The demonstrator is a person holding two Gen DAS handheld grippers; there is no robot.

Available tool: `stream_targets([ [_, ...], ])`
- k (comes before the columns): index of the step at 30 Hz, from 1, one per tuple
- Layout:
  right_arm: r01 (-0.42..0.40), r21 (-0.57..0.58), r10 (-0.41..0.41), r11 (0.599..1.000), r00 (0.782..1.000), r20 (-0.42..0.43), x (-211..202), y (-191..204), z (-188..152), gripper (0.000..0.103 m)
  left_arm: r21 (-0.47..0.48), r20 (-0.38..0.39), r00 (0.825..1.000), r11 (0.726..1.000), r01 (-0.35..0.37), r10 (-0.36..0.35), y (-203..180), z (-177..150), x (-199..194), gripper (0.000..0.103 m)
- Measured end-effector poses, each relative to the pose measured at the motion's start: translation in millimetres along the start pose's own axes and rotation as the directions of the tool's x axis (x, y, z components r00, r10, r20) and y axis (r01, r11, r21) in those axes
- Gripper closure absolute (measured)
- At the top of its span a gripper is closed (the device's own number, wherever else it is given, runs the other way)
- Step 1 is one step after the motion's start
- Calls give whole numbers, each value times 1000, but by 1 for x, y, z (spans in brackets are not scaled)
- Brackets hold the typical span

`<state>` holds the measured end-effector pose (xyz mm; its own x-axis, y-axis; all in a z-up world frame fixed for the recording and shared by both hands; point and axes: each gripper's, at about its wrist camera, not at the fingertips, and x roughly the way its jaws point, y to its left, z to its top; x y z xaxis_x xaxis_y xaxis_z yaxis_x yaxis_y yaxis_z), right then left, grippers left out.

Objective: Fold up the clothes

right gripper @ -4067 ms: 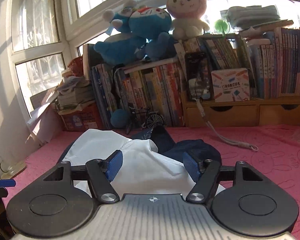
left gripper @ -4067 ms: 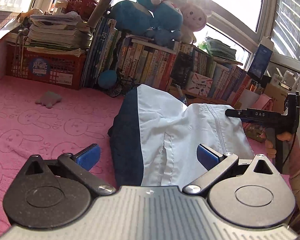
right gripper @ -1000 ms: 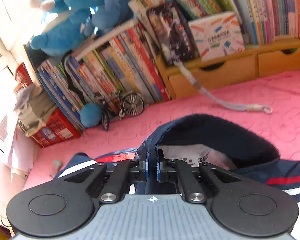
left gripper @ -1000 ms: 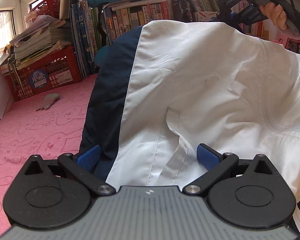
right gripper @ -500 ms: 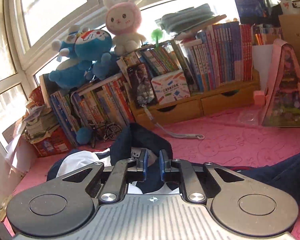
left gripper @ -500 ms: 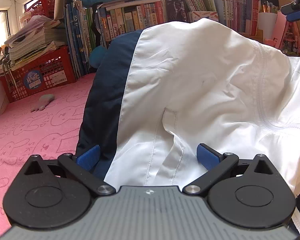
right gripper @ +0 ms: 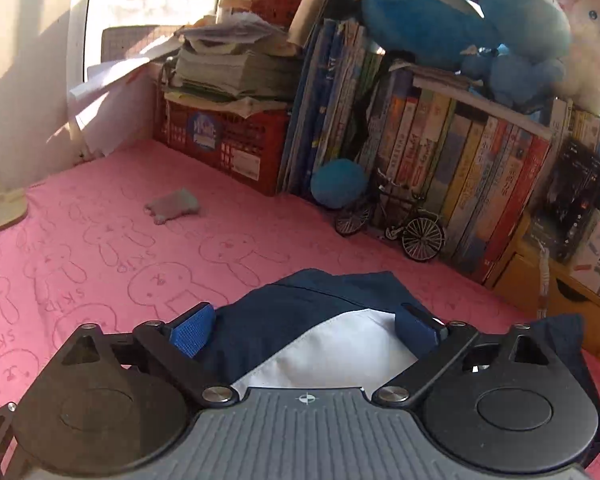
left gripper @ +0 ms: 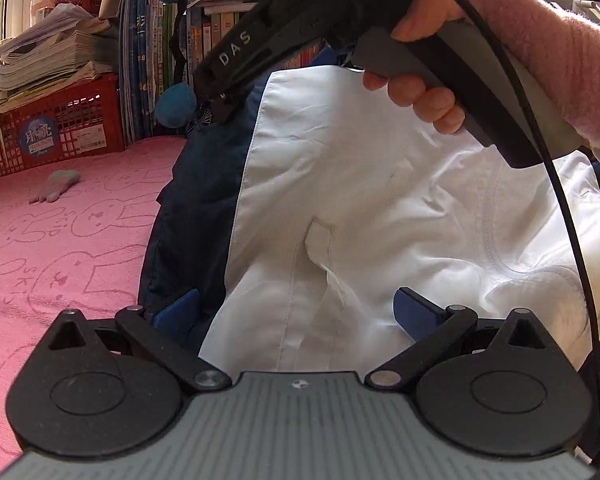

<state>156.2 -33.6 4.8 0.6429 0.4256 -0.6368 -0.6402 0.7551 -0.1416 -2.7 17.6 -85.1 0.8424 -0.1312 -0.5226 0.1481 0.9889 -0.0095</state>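
Note:
A white and navy jacket (left gripper: pixel 380 200) lies bunched on the pink bunny-print blanket (left gripper: pixel 60 240). My left gripper (left gripper: pixel 296 312) is open, its blue pads (left gripper: pixel 176 312) straddling the jacket's near edge. My right gripper (right gripper: pixel 306 330) is open over the jacket's far navy edge (right gripper: pixel 300 304), with white fabric between its pads. In the left wrist view the right gripper's black body (left gripper: pixel 300 16) and the hand in a pink sleeve (left gripper: pixel 540 60) reach across above the jacket.
A red crate (right gripper: pixel 220 140) with stacked papers, a row of books (right gripper: pixel 460 160), blue plush toys (right gripper: pixel 440 12), a toy bicycle (right gripper: pixel 396 224), a blue ball (right gripper: pixel 338 178) and a small grey cloth (right gripper: pixel 174 204) line the blanket's far side.
My right gripper has opened and let go of the navy collar, and swung left over the jacket's far edge. My left gripper stays open at the near edge.

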Motion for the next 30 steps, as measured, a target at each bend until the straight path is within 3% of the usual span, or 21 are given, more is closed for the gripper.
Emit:
stream_targets([
  [2, -22, 4, 22, 1000, 999, -30, -5, -10, -23, 56, -20, 14, 999, 999, 38, -38, 5, -1, -4, 0],
  [5, -35, 20, 36, 999, 998, -59, -21, -27, -56, 65, -104, 62, 986, 981, 162, -156, 24, -2, -19, 0],
  [8, -26, 74, 31, 997, 997, -73, -45, -37, -92, 67, -271, 90, 957, 918, 291, -276, 55, 3, -30, 0],
  [10, -26, 127, 37, 992, 996, -86, -58, -44, -118, 68, -392, 123, 934, 848, 357, -336, 79, 12, -30, 0],
  [11, -23, 147, 36, 989, 995, -91, -63, -47, -130, 68, -441, 144, 927, 816, 373, -345, 90, 18, -30, 0],
  [15, 0, 188, 16, 982, 996, -83, -75, -47, -156, 68, -565, 217, 937, 747, 350, -274, 126, 43, -25, 0],
  [17, 3, 197, 11, 980, 997, -71, -80, -45, -163, 68, -589, 178, 960, 758, 279, -215, 134, 58, -14, 0],
  [20, 19, 188, -12, 982, 999, -36, -86, -38, -174, 68, -544, 79, 988, 825, 154, -132, 134, 83, 20, 0],
  [25, 55, 157, -63, 986, 997, 44, -91, -26, -188, 66, -498, -21, 998, 866, 47, -66, 115, 98, 80, 0],
  [28, 34, 178, -45, 983, 997, 60, -94, -30, -191, 66, -439, -144, 988, 899, -13, -56, 100, 103, 106, 1],
  [30, 17, 195, -31, 981, 997, 66, -96, -33, -193, 65, -411, -194, 974, 911, 27, -117, 92, 104, 116, 19],
])
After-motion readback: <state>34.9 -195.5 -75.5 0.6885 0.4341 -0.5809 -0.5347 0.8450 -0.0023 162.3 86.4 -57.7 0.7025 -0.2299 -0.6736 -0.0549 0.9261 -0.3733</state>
